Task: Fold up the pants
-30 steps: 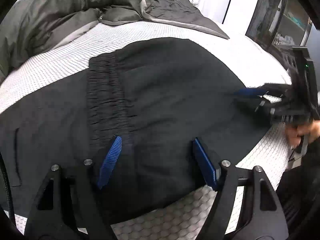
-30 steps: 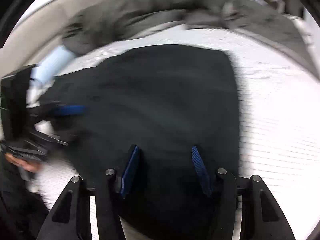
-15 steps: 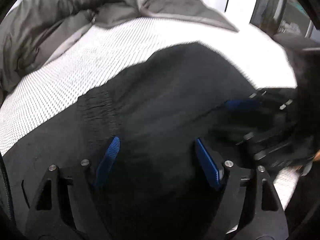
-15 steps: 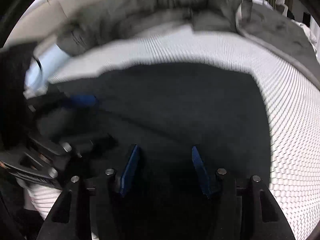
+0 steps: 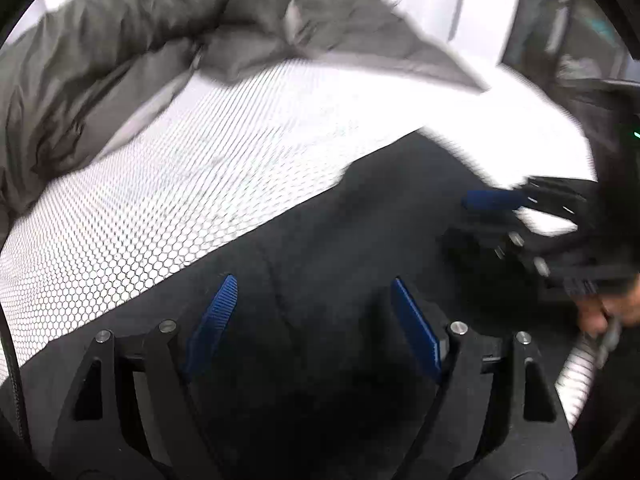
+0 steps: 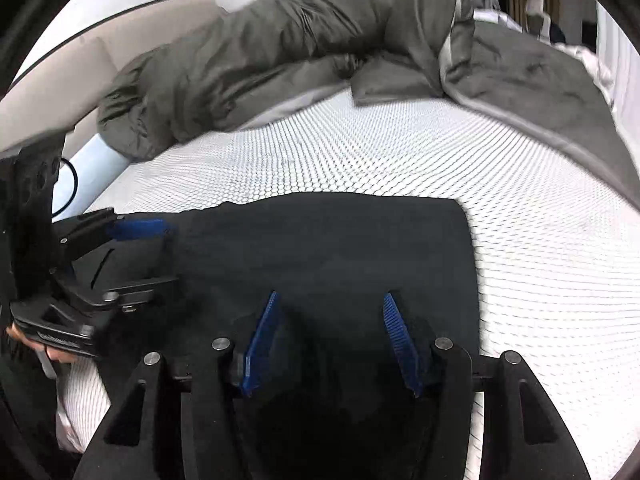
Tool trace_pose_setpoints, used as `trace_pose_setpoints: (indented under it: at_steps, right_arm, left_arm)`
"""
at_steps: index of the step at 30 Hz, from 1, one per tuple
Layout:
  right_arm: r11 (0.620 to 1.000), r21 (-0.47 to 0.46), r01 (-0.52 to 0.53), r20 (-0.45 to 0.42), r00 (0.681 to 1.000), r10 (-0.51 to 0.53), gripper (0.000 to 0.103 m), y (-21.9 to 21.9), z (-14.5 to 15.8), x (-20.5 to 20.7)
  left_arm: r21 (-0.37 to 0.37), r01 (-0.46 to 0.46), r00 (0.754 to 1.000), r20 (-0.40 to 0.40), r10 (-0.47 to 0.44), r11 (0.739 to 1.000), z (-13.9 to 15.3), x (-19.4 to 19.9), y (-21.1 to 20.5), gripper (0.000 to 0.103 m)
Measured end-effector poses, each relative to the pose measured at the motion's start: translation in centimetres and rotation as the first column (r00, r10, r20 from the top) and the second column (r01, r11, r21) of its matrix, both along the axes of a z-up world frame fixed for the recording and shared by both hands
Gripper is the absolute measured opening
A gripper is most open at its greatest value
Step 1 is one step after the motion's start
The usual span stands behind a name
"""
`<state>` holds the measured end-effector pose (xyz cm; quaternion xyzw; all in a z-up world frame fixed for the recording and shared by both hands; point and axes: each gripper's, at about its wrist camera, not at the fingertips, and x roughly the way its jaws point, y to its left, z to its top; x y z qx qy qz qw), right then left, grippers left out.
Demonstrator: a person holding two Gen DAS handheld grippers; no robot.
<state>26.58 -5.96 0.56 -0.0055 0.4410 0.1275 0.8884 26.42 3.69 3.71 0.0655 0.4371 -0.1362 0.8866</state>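
From the left wrist view, the left tool [image 5: 312, 320] has its two blue fingers [image 5: 212, 320] spread wide apart, with nothing pinched between them. Under them lie the black soft pants [image 5: 340, 240], spread on the white bed sheet with little dots [image 5: 160, 184]. A puffy grey-green blanket [image 5: 100, 60] is bunched up at the far side of the bed. On the right, the right tool [image 5: 496, 216] sits at the edge of the pants; this part is blurry.

From the right wrist view, the right tool [image 6: 328, 332] is wide open too, its blue fingers [image 6: 262, 340] over the black pants [image 6: 340, 248]. The pants lie flat on the dotted sheet [image 6: 400, 152]. The left tool [image 6: 148, 248] sits on the left side of the pants, open as well. The blanket [image 6: 260, 52] is heaped behind.
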Motion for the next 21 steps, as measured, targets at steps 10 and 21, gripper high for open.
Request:
trace_pose_setpoints:
  at_steps: [10, 21]
  right_arm:
    - [0.987, 0.005, 0.159, -0.041, 0.986, -0.159, 0.055, -4.0, -0.5, 1.8]
    - [0.995, 0.083, 0.063, -0.055, 0.997, -0.059, 0.055, 3.1, -1.6, 6.8]
  left_arm:
    - [-0.088, -0.064, 0.998, -0.007, 0.064, 0.994, 0.6, -0.5, 3.5, 0.075]
    - [-0.014, -0.126, 0.992, -0.022, 0.125, 0.992, -0.3, 3.4, 3.1, 0.064]
